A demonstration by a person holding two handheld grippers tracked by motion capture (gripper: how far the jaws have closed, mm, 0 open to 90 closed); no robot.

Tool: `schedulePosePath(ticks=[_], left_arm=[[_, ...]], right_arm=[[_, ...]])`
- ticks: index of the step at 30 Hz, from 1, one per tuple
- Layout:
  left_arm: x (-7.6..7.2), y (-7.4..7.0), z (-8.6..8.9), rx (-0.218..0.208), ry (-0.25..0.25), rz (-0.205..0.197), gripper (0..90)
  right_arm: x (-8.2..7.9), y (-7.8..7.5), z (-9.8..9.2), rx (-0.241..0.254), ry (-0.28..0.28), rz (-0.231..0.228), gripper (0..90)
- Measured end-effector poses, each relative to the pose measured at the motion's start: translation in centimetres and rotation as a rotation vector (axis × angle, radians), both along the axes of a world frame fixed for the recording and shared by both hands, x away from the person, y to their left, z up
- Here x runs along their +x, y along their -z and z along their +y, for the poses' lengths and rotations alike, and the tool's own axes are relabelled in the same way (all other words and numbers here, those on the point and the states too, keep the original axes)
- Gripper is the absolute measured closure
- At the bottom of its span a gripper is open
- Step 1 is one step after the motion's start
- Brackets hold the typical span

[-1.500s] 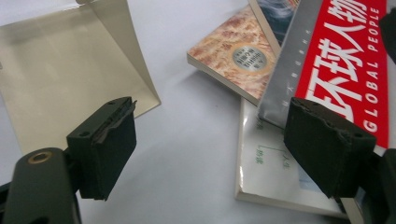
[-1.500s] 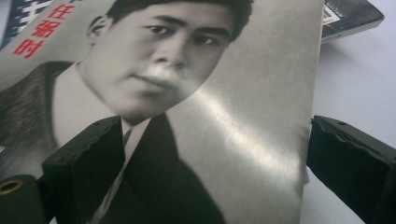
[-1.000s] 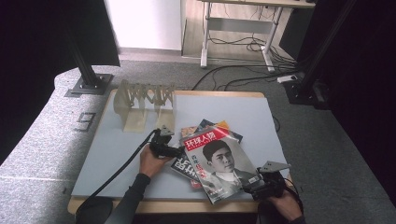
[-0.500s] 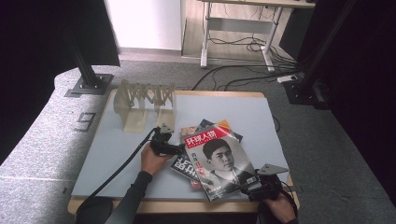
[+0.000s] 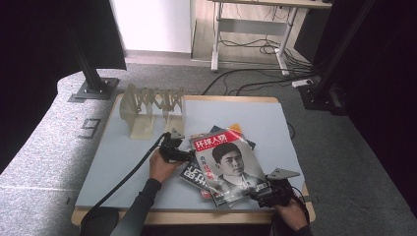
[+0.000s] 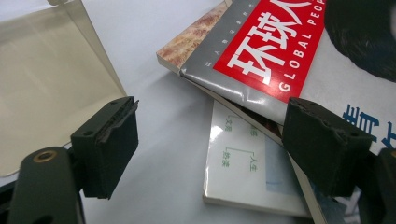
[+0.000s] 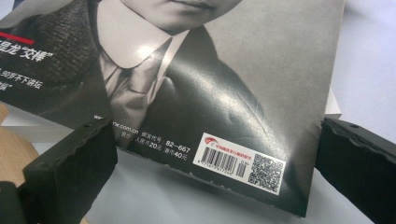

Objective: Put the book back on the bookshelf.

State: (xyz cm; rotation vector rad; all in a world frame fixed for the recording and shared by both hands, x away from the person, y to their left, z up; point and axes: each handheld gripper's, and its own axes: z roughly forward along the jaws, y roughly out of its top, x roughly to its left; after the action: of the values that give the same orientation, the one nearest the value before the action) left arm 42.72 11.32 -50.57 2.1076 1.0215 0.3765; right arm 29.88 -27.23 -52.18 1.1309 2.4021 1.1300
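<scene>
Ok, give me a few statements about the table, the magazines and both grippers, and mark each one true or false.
1. The top magazine has a red title band. True.
2. The left gripper is clamped on a magazine. False: its jaws stand open, nothing between them.
3. A folding rack stands at the table's far left. True.
4. The barcode lies on the bare table. False: it is printed on the top magazine's cover.
5. The right gripper is open. True.

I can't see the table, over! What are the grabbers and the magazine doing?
Left gripper open at magazine pile's left edge. Right gripper open at top magazine's near corner. Wooden rack behind, apart.
</scene>
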Motion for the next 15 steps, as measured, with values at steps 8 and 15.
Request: schedulePosePath(ticks=[8, 15], left_arm=[[0.9, 0.2, -0.5, -0.021, -0.019, 0.001, 19.2], [1.3, 0.2, -0.6, -0.017, -0.022, 0.006, 18.6]], right_arm=[[-0.8, 0.1, 0.5, -0.036, -0.016, 0.008, 0.0], [-1.1, 0.0, 0.6, -0.059, -0.041, 0.014, 1.0]])
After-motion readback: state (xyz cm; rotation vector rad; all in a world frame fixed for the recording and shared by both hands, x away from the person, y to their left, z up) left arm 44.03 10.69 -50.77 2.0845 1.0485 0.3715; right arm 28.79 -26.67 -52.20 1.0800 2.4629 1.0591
